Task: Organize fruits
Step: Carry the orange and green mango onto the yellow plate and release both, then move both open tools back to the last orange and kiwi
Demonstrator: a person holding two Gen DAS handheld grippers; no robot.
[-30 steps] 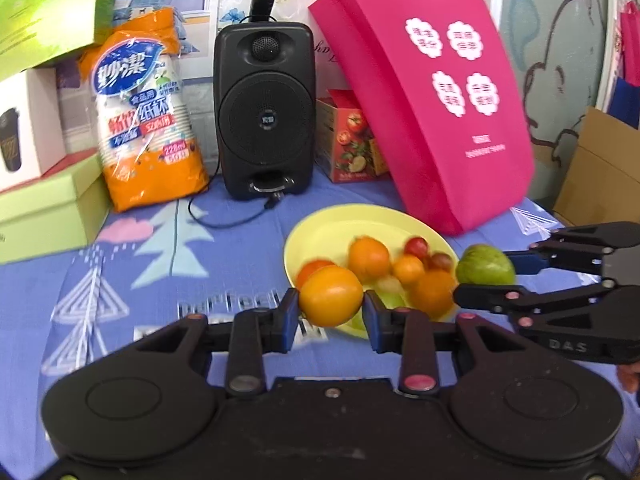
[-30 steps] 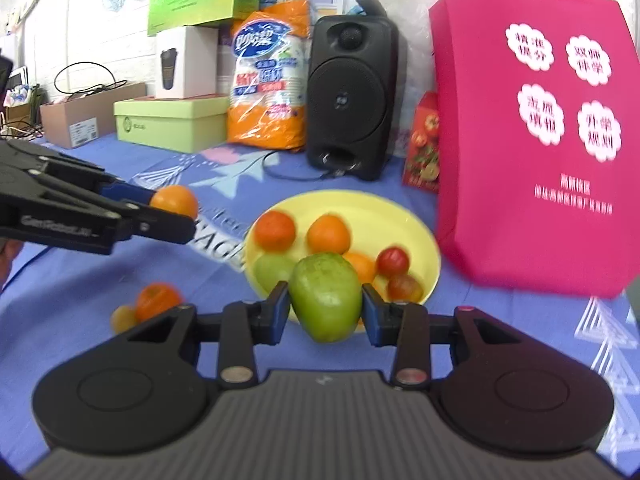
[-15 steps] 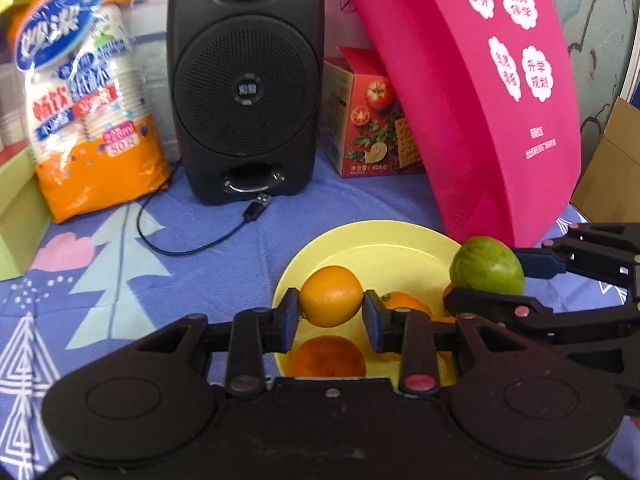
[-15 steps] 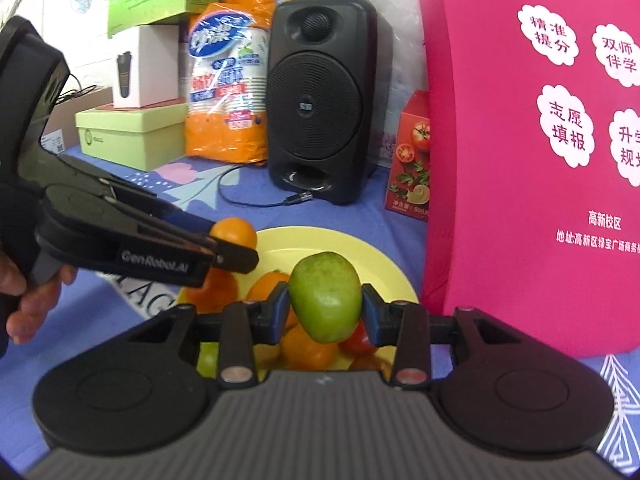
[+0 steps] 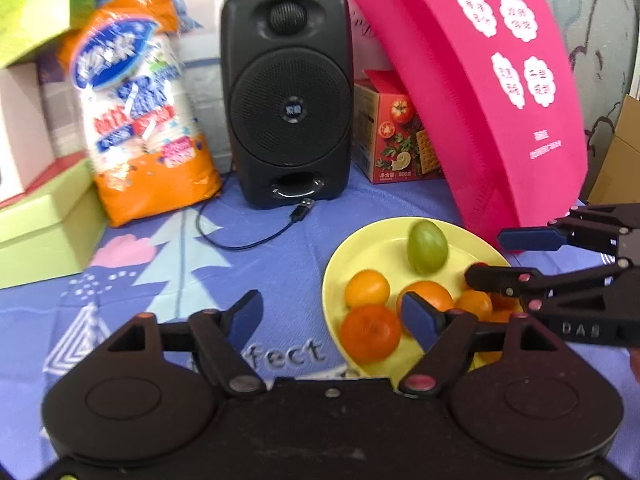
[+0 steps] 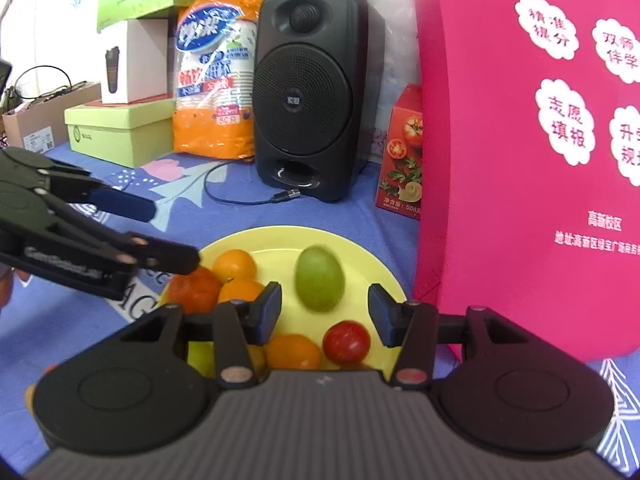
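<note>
The green fruit (image 6: 319, 278) lies on the plate (image 6: 360, 264), centre frame, long axis roughly upright, slightly tilted. Both hand-held grippers, left (image 5: 332, 316) and right (image 6: 325, 314), are opening, empty.

We look down from both wrists, close above the yellow plate (image 5: 340, 256). Both views share the far speaker (image 6: 308, 92).

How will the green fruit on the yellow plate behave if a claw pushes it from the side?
The green fruit is egg-shaped and smooth, so it would probably roll or wobble rather than slide. It lies on a bare part of the yellow plate, apart from the oranges, so nothing would stop it early. Its skin looks glossy, so it may slip.
</note>
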